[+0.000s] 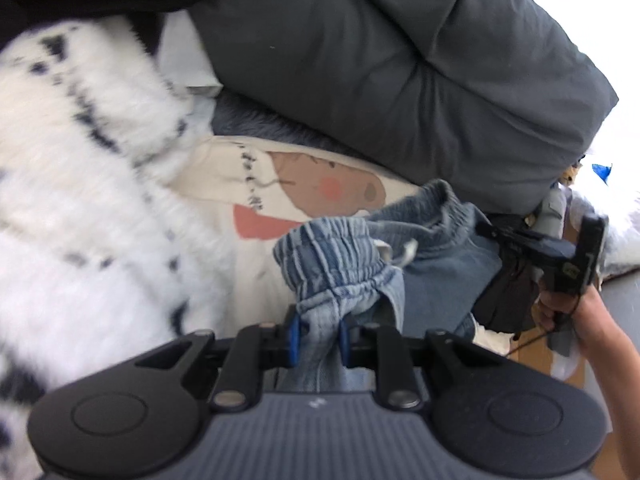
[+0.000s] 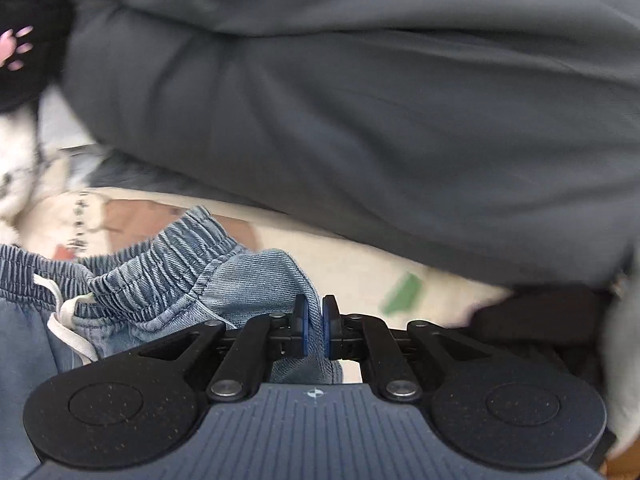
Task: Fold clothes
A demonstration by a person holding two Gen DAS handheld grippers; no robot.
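A pair of blue denim pants [image 1: 340, 256] with an elastic waistband and a white drawstring [image 1: 402, 254] is held up between both grippers above a cream printed sheet [image 1: 256, 184]. My left gripper [image 1: 320, 330] is shut on one bunched end of the waistband. My right gripper [image 2: 315, 320] is shut on the other end of the pants [image 2: 172, 256]; it also shows in the left wrist view [image 1: 486, 228] at the right, with the person's hand behind it. The pant legs hang below and are mostly hidden.
A big dark grey duvet [image 1: 400, 60] lies bunched just behind the pants. A white fluffy blanket with dark marks [image 1: 80, 160] fills the left. A black plush with a pink paw [image 2: 24, 48] sits at the far left. Black cloth [image 2: 540, 312] lies at right.
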